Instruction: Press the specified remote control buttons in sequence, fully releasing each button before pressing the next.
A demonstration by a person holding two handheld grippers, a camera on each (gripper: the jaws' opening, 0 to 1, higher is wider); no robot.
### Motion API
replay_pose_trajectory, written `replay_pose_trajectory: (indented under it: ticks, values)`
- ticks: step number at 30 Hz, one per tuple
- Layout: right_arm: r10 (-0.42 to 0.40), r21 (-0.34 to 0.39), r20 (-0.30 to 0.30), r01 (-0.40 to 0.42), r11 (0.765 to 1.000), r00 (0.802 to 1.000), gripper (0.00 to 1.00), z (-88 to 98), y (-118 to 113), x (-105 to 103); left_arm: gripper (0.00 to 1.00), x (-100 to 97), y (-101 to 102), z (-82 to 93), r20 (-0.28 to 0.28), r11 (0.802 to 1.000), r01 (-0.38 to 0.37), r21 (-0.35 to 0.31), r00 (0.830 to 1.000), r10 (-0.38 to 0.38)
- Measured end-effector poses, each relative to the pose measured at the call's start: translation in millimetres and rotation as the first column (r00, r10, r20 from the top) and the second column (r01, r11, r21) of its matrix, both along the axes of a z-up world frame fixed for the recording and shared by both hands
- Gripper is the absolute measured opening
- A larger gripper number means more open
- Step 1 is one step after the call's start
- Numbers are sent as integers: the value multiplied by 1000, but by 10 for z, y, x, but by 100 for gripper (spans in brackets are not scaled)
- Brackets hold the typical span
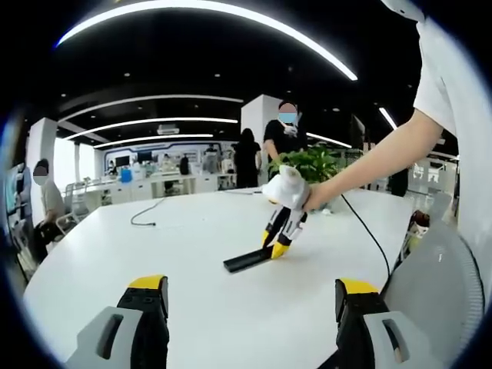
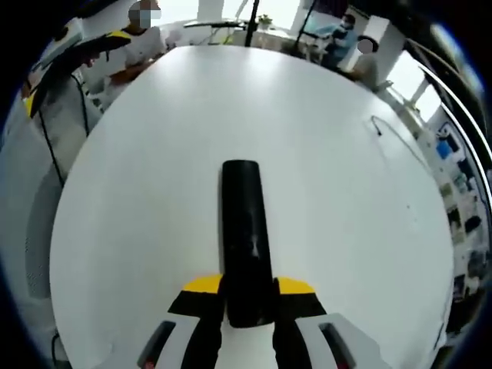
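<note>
— Where do your two grippers stand around the long black plastic remote control (image 2: pixel 246 246)?

— In the right gripper view, your right gripper (image 2: pixel 250 296) has its yellow-tipped jaws pressed against both long sides of the remote's near end, so it is clamped on it. The remote lies flat on the broad white round table (image 2: pixel 154 169), pointing straight away from you along the jaws.

— And your left one?

— In the left gripper view, your left gripper (image 1: pixel 251 301) sits nearest, above the table's near edge and well apart from the remote, jaws spread wide with bare tabletop between them. Past it, mid-table, the remote (image 1: pixel 247 260) lies flat, and the right gripper (image 1: pixel 278 244) comes down on its right-hand end, held by your hand (image 1: pixel 286 188) in a white glove.

— What lies beyond the remote?

— A thin black cable (image 1: pixel 146 214) lies on the table to its far left. A green leafy plant (image 1: pixel 311 163) stands behind your gloved hand at the table's far side. Farther off, a person in black (image 1: pixel 283 138) stands beyond the table, and another person (image 1: pixel 48 201) sits at its left edge.
</note>
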State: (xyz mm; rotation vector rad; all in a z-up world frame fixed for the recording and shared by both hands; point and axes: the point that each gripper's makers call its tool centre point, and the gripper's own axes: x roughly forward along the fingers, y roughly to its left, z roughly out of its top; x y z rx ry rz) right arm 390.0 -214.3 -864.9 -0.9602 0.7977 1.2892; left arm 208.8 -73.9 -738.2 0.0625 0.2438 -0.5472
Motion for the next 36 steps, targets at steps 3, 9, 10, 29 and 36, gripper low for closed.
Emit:
replay_pose_trajectory:
  ticks: [3,9,10,29,36]
  values:
    - [-47,23,-2,47,999,999,22,5,-9,7,93,3,6,10,3,1000,-3,-5,1000,3]
    - [-138,82,14,136,987,990,26,19,-41,40,93,0,3,13,3,1000,-1,-8,1000,1]
    - [-150,90,22,148,985,988,27,23,-42,57,93,0,2,12,3,1000,0,-6,1000,0]
    - [-486,376,-122,494,784,865,64,163,-57,111,93,-5,-7,-4,-6,1000,4,-6,1000,-4]
    - [-510,455,-112,500,737,853,76,339,-90,130,93,-3,-4,-3,-7,1000,3,-7,1000,-3]
